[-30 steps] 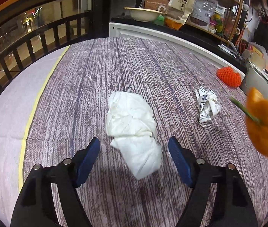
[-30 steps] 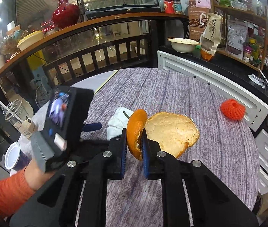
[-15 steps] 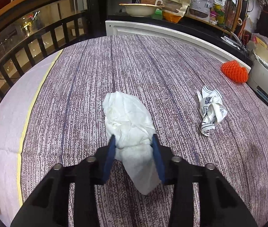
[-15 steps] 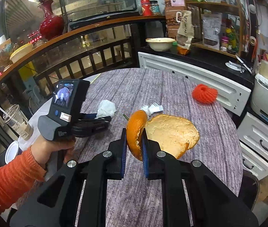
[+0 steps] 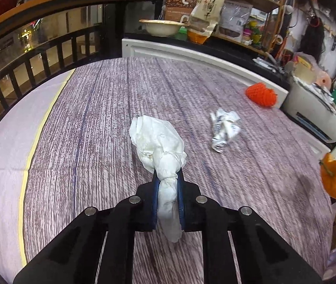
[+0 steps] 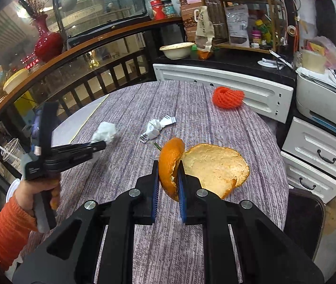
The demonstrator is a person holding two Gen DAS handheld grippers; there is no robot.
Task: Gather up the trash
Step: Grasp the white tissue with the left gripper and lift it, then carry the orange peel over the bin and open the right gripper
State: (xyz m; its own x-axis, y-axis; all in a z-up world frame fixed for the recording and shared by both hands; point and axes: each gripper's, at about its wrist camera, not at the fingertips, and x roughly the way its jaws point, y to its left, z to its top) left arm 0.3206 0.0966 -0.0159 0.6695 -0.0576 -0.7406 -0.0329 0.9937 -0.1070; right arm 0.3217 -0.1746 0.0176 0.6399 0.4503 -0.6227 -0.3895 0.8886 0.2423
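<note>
Left wrist view: at the left a pale cloth with a yellow stripe is seen, then the purple-grey woven worktop [image 5: 111, 108]. At centre the left gripper [image 5: 168, 189] is seen with its fingers [image 5: 154, 196] having just been closing on the crumpled white tissue [image 5: 158, 142], which is now pinched between them, its bulk spilling forward and a tail hanging below. Further right a crumpled printed wrapper [image 5: 224, 130] and an orange foam fruit net [image 5: 261, 94] are left lying on the worktop, well apart from each other.

Right wrist view: at the left a hand [image 6: 37, 189] in an orange sleeve is shown holding the left gripper, the tissue at its tip. At centre the right gripper [image 6: 169, 177] is clamped on an orange peel [image 6: 205, 163], held clear of the worktop.

The step in hand is judged to be lifting the tissue away. The pinch should be kept firm, since soft paper can slip or tear, and the lift should be made straight up so that the hanging tail is not dragged. No bin is seen in either view, so the drop point cannot be told. The peel should be kept gripped meanwhile.
</note>
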